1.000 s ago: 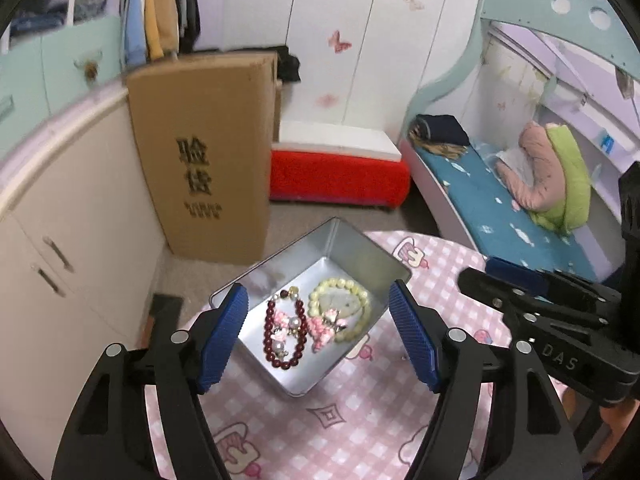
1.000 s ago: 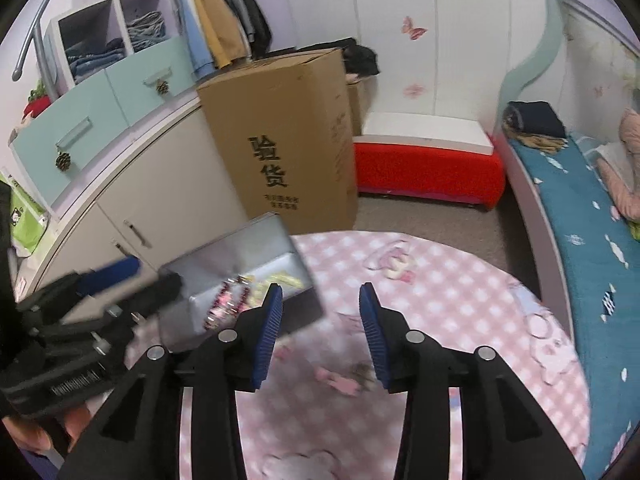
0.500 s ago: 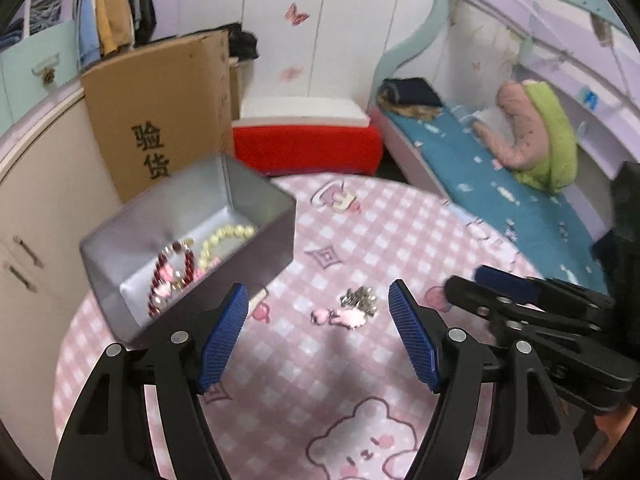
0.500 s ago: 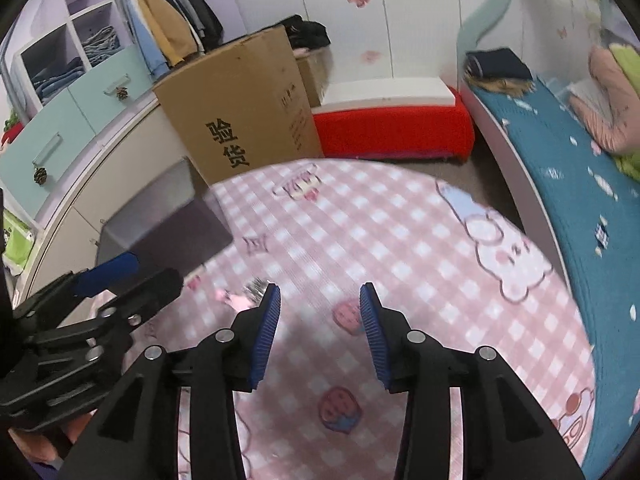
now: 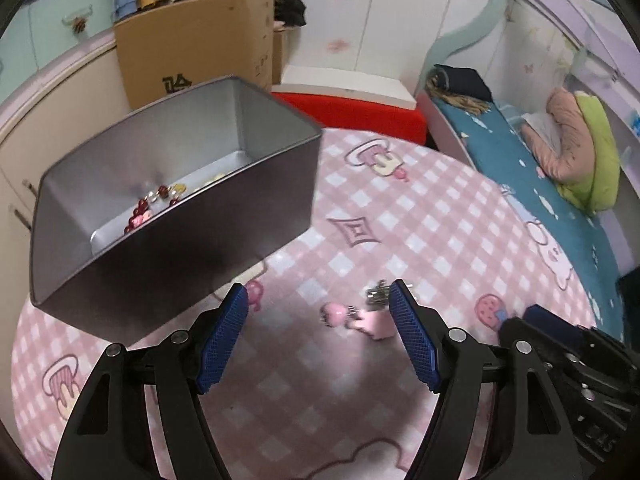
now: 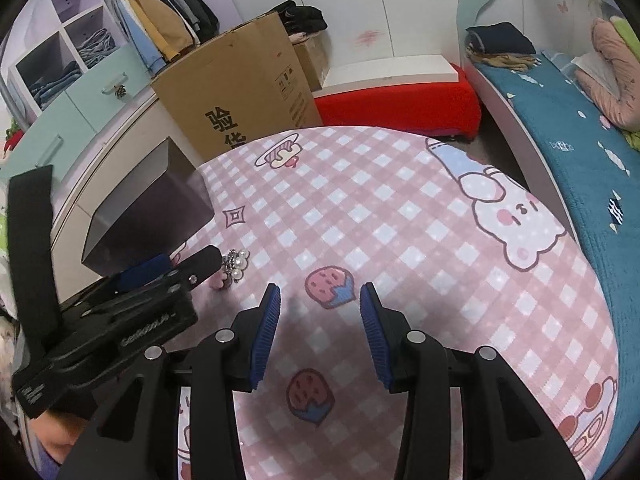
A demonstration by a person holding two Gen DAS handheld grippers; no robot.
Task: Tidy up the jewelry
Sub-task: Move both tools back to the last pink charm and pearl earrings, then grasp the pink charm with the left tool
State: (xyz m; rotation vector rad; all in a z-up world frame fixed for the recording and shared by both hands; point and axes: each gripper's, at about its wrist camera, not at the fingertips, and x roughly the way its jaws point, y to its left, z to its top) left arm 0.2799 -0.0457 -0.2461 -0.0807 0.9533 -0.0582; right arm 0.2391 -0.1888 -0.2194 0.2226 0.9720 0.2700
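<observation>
A grey metal tin [image 5: 168, 216] stands on the pink checked tablecloth [image 5: 400, 216], holding a dark red bead bracelet [image 5: 140, 212] and other beads, mostly hidden by its near wall. A pink hair clip with pearls [image 5: 352, 314] lies on the cloth between the fingers of my left gripper [image 5: 318, 336], which is open just above it. The clip's pearls [image 6: 236, 266] show in the right wrist view beside the left gripper [image 6: 180, 272]. My right gripper [image 6: 320, 328] is open and empty over the cloth, right of the clip. The tin [image 6: 148, 216] is at its left.
A tall cardboard box [image 6: 240, 92] and white cabinets [image 6: 100, 128] stand behind the table. A red bench [image 6: 400, 100] and a bed with a blue cover [image 6: 560, 120] are to the right.
My left gripper has swung away from above the tin and dropped low over the pink clip. My right gripper has moved right and lower over the cloth. Both stayed open.
</observation>
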